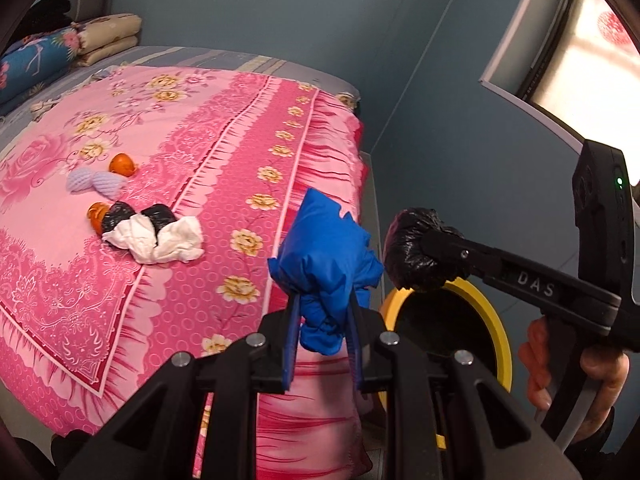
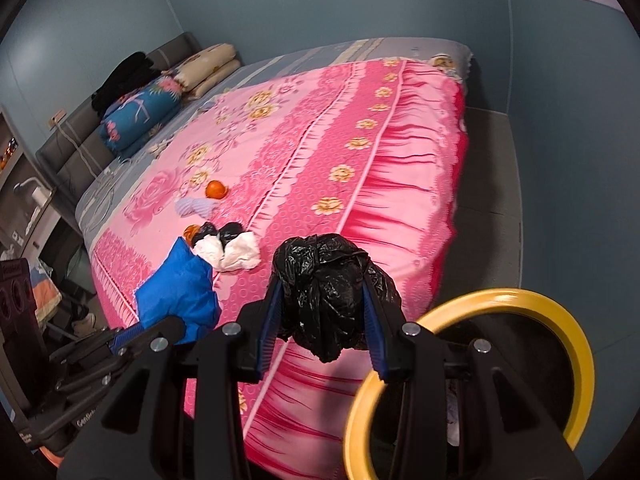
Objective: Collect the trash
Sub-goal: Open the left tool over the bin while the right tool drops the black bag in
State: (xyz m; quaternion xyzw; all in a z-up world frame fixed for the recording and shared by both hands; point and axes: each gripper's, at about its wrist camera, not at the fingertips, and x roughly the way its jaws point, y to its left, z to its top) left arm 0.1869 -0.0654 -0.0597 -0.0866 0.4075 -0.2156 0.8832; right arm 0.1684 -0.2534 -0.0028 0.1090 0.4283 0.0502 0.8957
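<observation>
In the left wrist view my left gripper (image 1: 324, 296) is shut on a crumpled blue bag (image 1: 326, 240), held above the bed's corner. My right gripper (image 1: 426, 256) comes in from the right, shut on a crumpled black plastic bag (image 1: 402, 256) over a yellow-rimmed bin (image 1: 390, 304). The right wrist view shows my right gripper (image 2: 322, 292) pinching the black bag (image 2: 324, 268), with the bin's rim (image 2: 560, 312) at lower right and the blue bag (image 2: 176, 296) to the left. White tissues (image 1: 160, 240), small black bags (image 1: 120, 214) and orange pieces (image 1: 123, 164) lie on the pink bedspread (image 1: 224, 152).
Two lilac knitted items (image 1: 94, 182) lie by the orange pieces. Folded pillows (image 1: 108, 32) and a blue floral quilt (image 1: 36, 60) sit at the headboard. A window (image 1: 580, 52) is in the right wall. A hand (image 1: 560, 372) grips the right tool. Grey floor (image 2: 492, 184) runs past the bed's foot.
</observation>
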